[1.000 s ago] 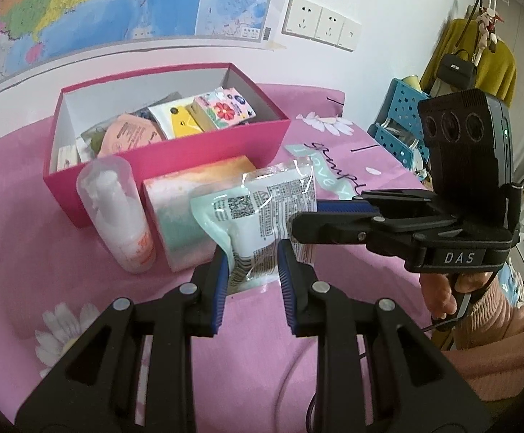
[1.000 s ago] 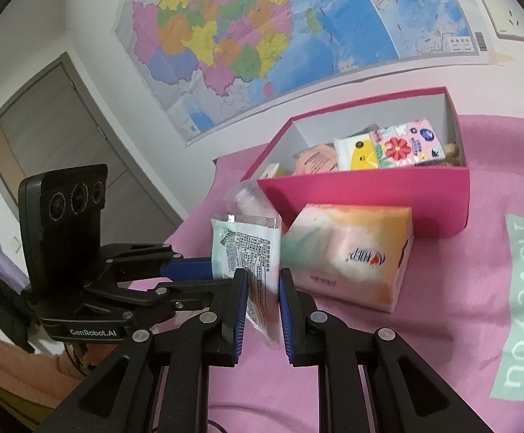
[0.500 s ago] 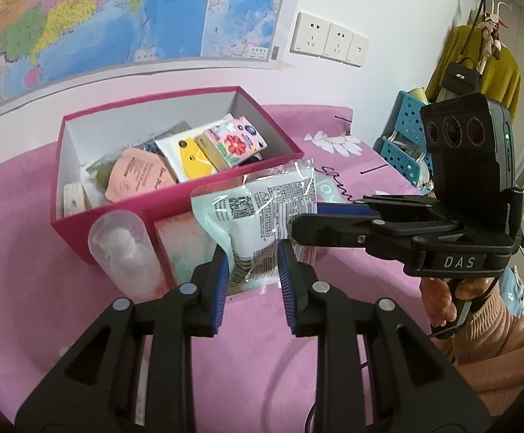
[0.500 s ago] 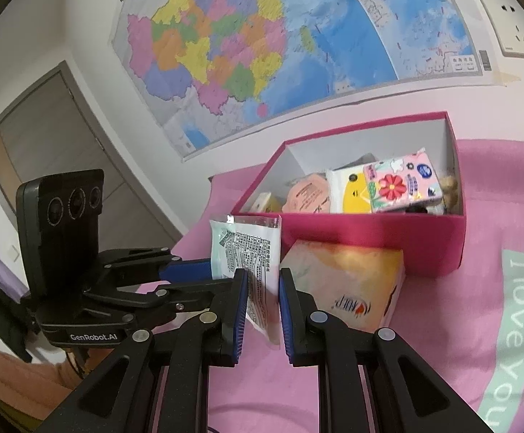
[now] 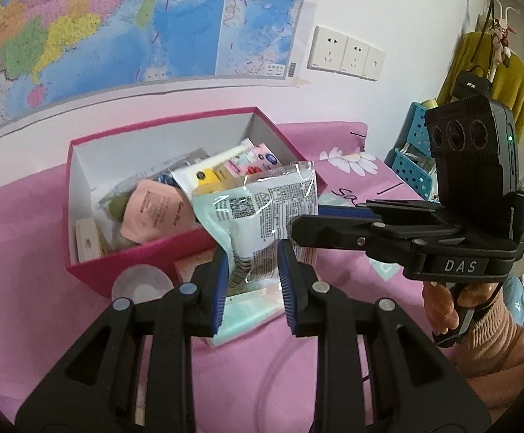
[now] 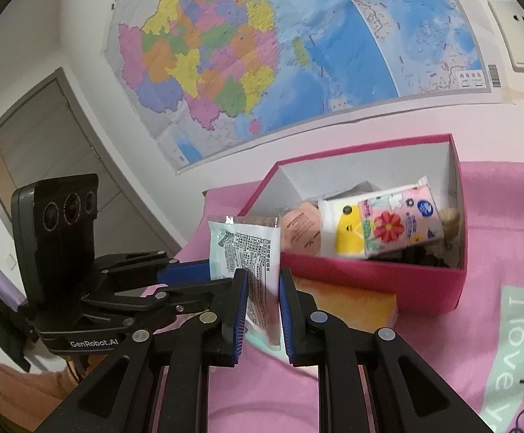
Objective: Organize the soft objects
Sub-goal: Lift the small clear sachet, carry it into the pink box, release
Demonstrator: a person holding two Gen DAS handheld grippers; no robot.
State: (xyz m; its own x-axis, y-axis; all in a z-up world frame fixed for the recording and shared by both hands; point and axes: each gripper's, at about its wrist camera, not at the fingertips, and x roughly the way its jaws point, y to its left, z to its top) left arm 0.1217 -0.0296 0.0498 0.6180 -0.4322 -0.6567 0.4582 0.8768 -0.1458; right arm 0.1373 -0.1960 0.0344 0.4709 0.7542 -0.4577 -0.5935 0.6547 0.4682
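A soft, clear-and-mint plastic packet [image 5: 258, 216] with printed text hangs in the air just in front of the pink box [image 5: 146, 256]. Both grippers pinch it: my left gripper [image 5: 251, 252] is shut on its lower edge, and my right gripper [image 6: 262, 281] is shut on its other side, where the same packet [image 6: 251, 252] shows edge-on. The pink box [image 6: 370, 281] holds several soft packs, among them a peach pouch [image 5: 153, 213] and a flowered tissue pack [image 6: 395, 223]. Each view shows the other gripper reaching in from the side.
A tissue pack [image 6: 348, 306] and a clear bottle [image 5: 141, 283] lie on the pink tablecloth [image 5: 27, 252] in front of the box. A map [image 6: 262, 54] and wall sockets [image 5: 345, 54] are behind. A blue crate [image 5: 411, 166] stands off the table's right end.
Both grippers have carried the packet upward and toward the box. The box now sits lower and nearer in both views, and the packet overlaps its front wall.
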